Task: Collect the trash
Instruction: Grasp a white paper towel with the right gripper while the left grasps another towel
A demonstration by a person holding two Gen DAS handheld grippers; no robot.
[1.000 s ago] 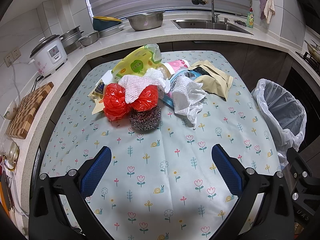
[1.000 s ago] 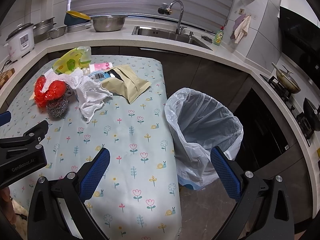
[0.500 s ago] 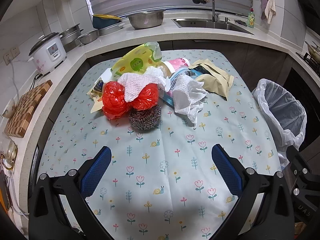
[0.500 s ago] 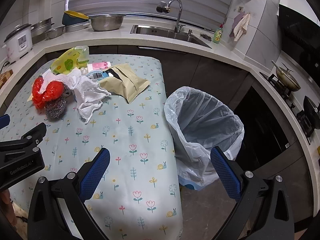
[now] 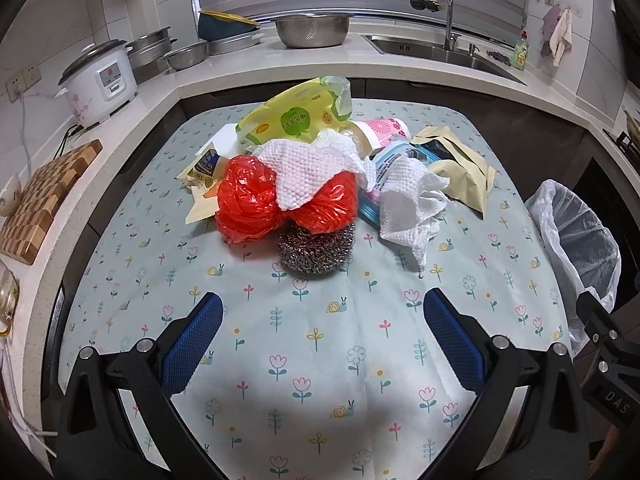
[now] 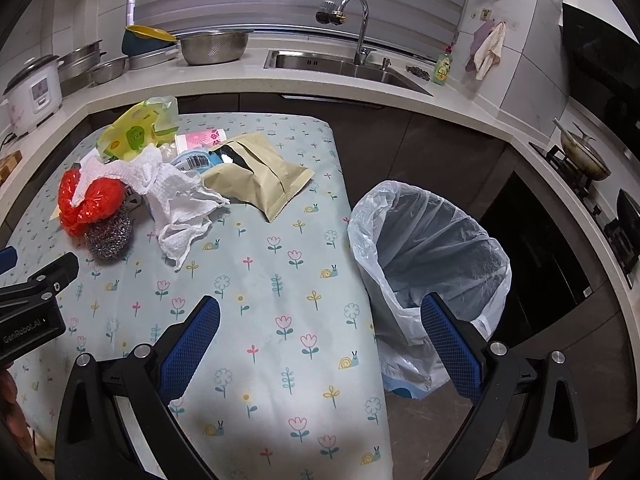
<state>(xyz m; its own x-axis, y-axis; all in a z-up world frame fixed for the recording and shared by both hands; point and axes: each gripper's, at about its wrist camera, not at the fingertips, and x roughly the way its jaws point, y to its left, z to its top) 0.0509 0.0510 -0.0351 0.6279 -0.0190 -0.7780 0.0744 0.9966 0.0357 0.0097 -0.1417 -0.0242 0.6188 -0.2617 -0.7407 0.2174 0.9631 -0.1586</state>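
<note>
A heap of trash lies on the flowered tablecloth [image 5: 320,344]: a red plastic bag [image 5: 248,208], a steel scourer [image 5: 316,250], white paper towels [image 5: 408,204], a yellow-green wrapper [image 5: 296,118], a tan pouch [image 5: 466,178] and a pink tube [image 5: 384,128]. My left gripper [image 5: 318,312] hovers open just short of the scourer, holding nothing. My right gripper [image 6: 320,316] is open over the table's right edge, beside a bin lined with a clear bag [image 6: 432,248]. The same heap appears at the left of the right wrist view, with the scourer [image 6: 108,234] nearest.
A counter wraps the table, carrying a rice cooker [image 5: 100,84], metal bowls [image 5: 312,30], a sink with tap [image 5: 440,46] and a wooden board [image 5: 44,196]. A stove with a pan [image 6: 584,156] stands right of the bin. The left gripper's body [image 6: 32,312] shows at the right wrist view's left edge.
My left gripper has moved forward toward the trash heap, which now looks larger. My right gripper has shifted slightly forward. Both stay open.
</note>
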